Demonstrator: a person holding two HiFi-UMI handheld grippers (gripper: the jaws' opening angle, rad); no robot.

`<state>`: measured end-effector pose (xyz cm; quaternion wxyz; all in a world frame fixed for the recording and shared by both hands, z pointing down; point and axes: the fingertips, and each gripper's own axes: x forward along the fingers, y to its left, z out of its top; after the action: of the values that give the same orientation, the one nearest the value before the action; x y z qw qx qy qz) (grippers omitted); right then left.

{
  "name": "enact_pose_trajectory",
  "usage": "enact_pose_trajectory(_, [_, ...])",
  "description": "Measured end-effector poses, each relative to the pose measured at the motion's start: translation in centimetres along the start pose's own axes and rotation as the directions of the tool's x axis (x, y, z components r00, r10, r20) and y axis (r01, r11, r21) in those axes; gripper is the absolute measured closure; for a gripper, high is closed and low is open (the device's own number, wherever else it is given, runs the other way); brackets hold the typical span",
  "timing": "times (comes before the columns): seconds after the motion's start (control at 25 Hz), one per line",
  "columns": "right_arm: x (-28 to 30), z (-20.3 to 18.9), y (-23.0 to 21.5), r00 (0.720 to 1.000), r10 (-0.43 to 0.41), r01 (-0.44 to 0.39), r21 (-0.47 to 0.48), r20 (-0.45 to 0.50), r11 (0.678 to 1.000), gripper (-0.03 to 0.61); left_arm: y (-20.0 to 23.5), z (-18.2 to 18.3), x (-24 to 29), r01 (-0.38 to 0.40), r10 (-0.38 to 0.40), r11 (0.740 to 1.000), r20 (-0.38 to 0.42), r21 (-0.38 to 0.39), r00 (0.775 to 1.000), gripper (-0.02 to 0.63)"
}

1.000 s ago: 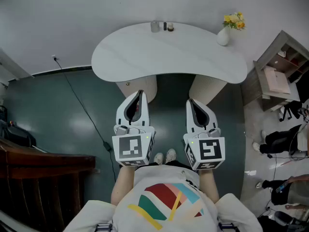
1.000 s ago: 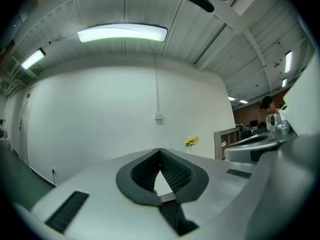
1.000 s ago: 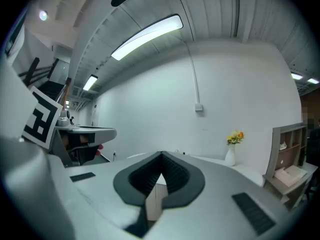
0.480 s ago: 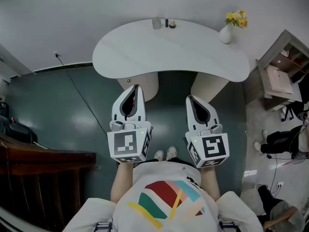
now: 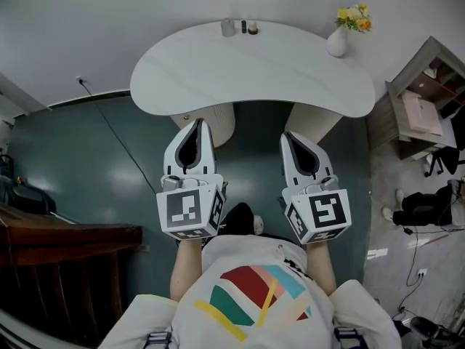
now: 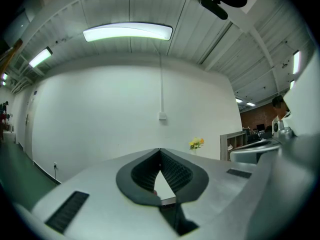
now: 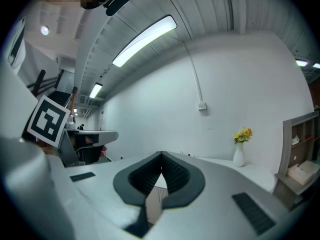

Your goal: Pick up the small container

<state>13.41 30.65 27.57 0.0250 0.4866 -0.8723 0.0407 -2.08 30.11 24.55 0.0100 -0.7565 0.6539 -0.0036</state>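
white left gripper (image 5: 197,124), right gripper (image 5: 290,137): side by side, closed.

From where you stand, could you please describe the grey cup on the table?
Look at the white curved table. Three small things stand at its far edge. The cup is the leftmost, pale grey and larger; the other two are dark.

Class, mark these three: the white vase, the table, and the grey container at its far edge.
White vase (image 5: 336,44): head view, on its body.
Table (image 5: 254,71): head view, on its bare top.
Grey container (image 5: 227,27): head view, on its side.
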Motion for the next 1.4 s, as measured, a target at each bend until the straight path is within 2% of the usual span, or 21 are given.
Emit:
enact_pose_trajectory(0.24, [-0.2, -0.6, -1.6, 1.000, -0.010, 0.010, -0.003, -0.010, 1.000, 0.568, -0.9, -0.5, 1.2, 0.002, -0.002, 1.000, 0.002, 0.000, 1.000, 0.597])
enact_pose_trajectory(0.52, [1.1, -0.2, -3.7, 0.999, -0.035, 0.035, -0.024, 0.013, 0.999, 0.568, -1.5, 0.0, 4.3, 0.038, -0.038, 0.999, 0.043, 0.014, 0.998, 0.597])
enact_pose_trajectory(0.72, [3.0, -0.4, -5.3, 0.998, -0.065, 0.065, -0.036, -0.003, 0.997, 0.568, -1.6, -0.2, 7.2, 0.059, -0.060, 0.998, 0.039, 0.034, 0.997, 0.597])
enact_pose_trajectory(0.96, [5.2, -0.5, -6.2, 0.997, -0.079, 0.079, -0.029, -0.017, 0.996, 0.568, -0.6, -0.7, 9.7, 0.059, -0.060, 0.998, 0.023, 0.019, 0.998, 0.597])
enact_pose_trajectory(1.12, [5.9, -1.4, -6.1, 0.996, -0.080, 0.079, -0.028, -0.038, 0.996, 0.568, -0.2, -1.7, 10.5, 0.067, -0.067, 0.998, -0.003, 0.011, 0.998, 0.596])
enact_pose_trajectory(1.4, [7.0, -1.4, -6.6, 0.995, -0.093, 0.092, -0.022, -0.030, 0.995, 0.568, -0.6, -1.7, 11.2, 0.086, -0.086, 0.996, 0.007, 0.028, 0.996, 0.596])
